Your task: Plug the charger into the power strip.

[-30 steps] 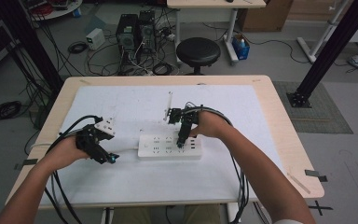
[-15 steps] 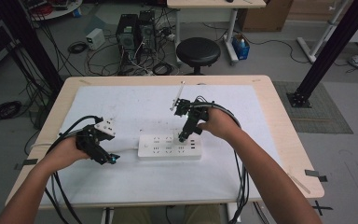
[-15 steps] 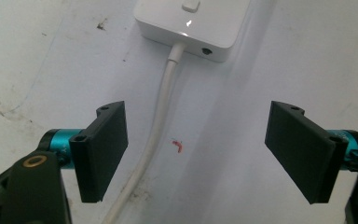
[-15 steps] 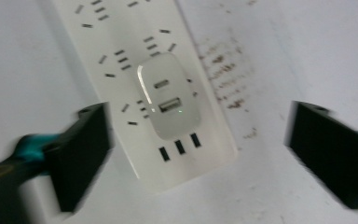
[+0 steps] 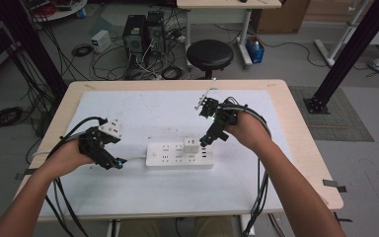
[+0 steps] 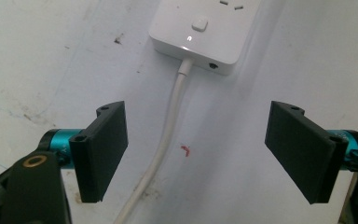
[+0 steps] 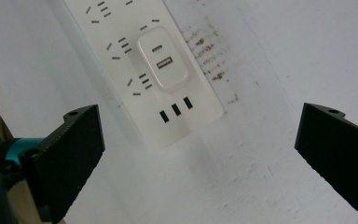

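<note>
A white power strip lies on the white mat, with a small white USB charger plugged into it near its right end. In the right gripper view the charger sits in the strip, and my right gripper is open above and to the right of it. My right gripper hovers just right of the charger. My left gripper is open at the strip's left end. There the strip's switch end and its white cord lie between the jaws.
The white mat covers most of the wooden table. Black cables trail from both grippers off the front edge. Beyond the table stand a black stool, computer towers and tangled floor cables.
My right gripper has lifted off the charger and drawn back to the right, leaving the charger plugged in the strip. The left gripper has stayed put.
</note>
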A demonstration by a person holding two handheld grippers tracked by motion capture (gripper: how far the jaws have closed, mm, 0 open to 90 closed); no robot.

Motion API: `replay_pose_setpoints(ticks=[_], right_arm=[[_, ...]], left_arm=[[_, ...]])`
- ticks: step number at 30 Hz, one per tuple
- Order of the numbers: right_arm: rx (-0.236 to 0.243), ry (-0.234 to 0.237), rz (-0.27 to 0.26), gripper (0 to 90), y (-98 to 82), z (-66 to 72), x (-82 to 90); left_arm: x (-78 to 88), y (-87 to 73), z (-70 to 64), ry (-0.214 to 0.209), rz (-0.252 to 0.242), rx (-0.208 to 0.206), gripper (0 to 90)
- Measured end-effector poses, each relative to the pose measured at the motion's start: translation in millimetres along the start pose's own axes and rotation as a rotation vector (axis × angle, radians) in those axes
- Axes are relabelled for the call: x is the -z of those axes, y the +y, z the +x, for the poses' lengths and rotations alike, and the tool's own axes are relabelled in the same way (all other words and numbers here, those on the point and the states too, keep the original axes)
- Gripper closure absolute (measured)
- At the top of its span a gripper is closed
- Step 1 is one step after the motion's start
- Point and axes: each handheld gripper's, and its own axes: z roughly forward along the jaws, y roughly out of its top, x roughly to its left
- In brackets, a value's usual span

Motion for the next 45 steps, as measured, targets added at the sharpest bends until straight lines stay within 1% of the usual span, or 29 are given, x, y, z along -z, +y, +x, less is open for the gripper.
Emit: replay_pose_setpoints(ticks=[2,4,5,6,7,11,12,14,17,18,19,21,22,23,25,27,29,30,31,34,35,36,37,39,40,41,43,44,45], right_arm=[[0.002,-0.009,-0.005,0.7,-7.0,0.2,6.1],[-0.01,-0.02,-0.015,0.7,-15.3,1.5,11.7],[-0.027,-0.026,-0.011,0.7,-20.8,2.7,15.1],[-0.025,-0.029,-0.013,0.7,-26.0,2.5,17.2],[-0.025,-0.029,-0.013,0.7,-26.0,2.5,17.2],[-0.076,-0.049,-0.018,0.7,-47.8,2.3,24.2],[-0.079,-0.055,-0.024,0.7,-55.0,1.0,26.0],[-0.114,-0.065,-0.017,0.7,-66.0,-0.3,29.2],[-0.13,-0.08,-0.014,0.7,-81.2,-4.8,33.8],[-0.139,-0.081,-0.019,0.7,-85.6,-6.3,34.9],[-0.148,-0.085,-0.015,0.7,-89.8,-7.4,36.1],[-0.162,-0.091,-0.016,0.7,-96.8,-9.3,37.9],[-0.165,-0.088,-0.017,0.7,-99.7,-10.3,38.5],[-0.159,-0.091,-0.021,0.7,-102.2,-11.8,38.7],[-0.172,-0.089,-0.024,0.7,-105.5,-13.1,38.5],[-0.17,-0.087,-0.024,0.7,-107.8,-14.9,37.2],[-0.173,-0.083,-0.024,0.7,-108.2,-14.8,35.8],[-0.173,-0.081,-0.021,0.7,-108.6,-14.7,34.4],[-0.159,-0.069,-0.019,0.7,-109.3,-14.5,29.5],[-0.162,-0.066,-0.014,0.7,-109.3,-14.1,25.8],[-0.166,-0.065,-0.014,0.7,-109.2,-14.2,25.2],[-0.164,-0.063,-0.015,0.8,-109.3,-14.7,24.6],[-0.156,-0.064,-0.012,0.8,-109.6,-15.3,24.2],[-0.164,-0.059,-0.012,0.7,-109.7,-14.7,22.8],[-0.16,-0.058,-0.012,0.8,-110.0,-15.0,21.9],[-0.155,-0.061,-0.006,0.7,-110.7,-15.3,21.4],[-0.163,-0.055,-0.007,0.7,-111.7,-15.0,19.5],[-0.156,-0.057,-0.004,0.8,-112.7,-15.5,18.8],[-0.164,-0.054,-0.006,0.7,-113.2,-15.1,17.8]], left_arm=[[2.6,1.8,0.3,0.007,-0.004,0.0,21.2],[4.3,3.3,-0.2,0.009,-0.003,0.001,21.2],[4.5,3.7,-0.6,0.01,-0.002,0.004,21.2],[4.8,4.2,-0.6,0.016,0.002,-0.002,21.2],[4.8,4.2,-0.6,0.016,0.002,-0.002,21.2],[6.9,4.7,-1.8,0.026,0.002,0.008,21.2],[7.2,4.7,-1.4,0.028,0.001,0.006,21.2],[7.3,4.5,-1.6,0.035,-0.005,0.022,21.2],[7.7,4.0,-0.5,0.035,-0.012,0.031,21.1],[7.4,3.8,-0.6,0.035,-0.02,0.043,21.2],[7.9,3.6,0.7,0.034,-0.014,0.037,21.2],[8.3,3.4,1.5,0.045,-0.025,0.036,21.2],[8.5,3.2,1.8,0.049,-0.037,0.047,21.2],[9.1,3.1,2.6,0.05,-0.043,0.048,21.2],[9.9,2.6,3.4,0.053,-0.048,0.053,21.2],[10.1,2.0,4.1,0.057,-0.046,0.063,21.2],[10.0,1.8,4.4,0.059,-0.044,0.061,21.2],[9.5,0.7,4.0,0.06,-0.045,0.069,21.2],[9.0,0.3,4.0,0.059,-0.043,0.071,21.2],[6.4,-0.6,3.1,0.059,-0.04,0.079,21.2],[5.9,-0.9,3.4,0.058,-0.035,0.074,21.2],[4.9,-1.2,3.1,0.059,-0.038,0.081,21.2],[4.2,-1.5,3.6,0.057,-0.034,0.078,21.2],[2.9,-2.0,4.1,0.059,-0.031,0.081,21.2],[2.4,-2.1,4.6,0.056,-0.03,0.078,21.2],[1.7,-2.3,4.4,0.057,-0.033,0.084,21.2],[0.8,-2.4,4.8,0.057,-0.033,0.086,21.2],[0.5,-2.6,5.2,0.057,-0.031,0.083,21.2],[-0.3,-2.8,5.0,0.059,-0.037,0.087,21.2]])
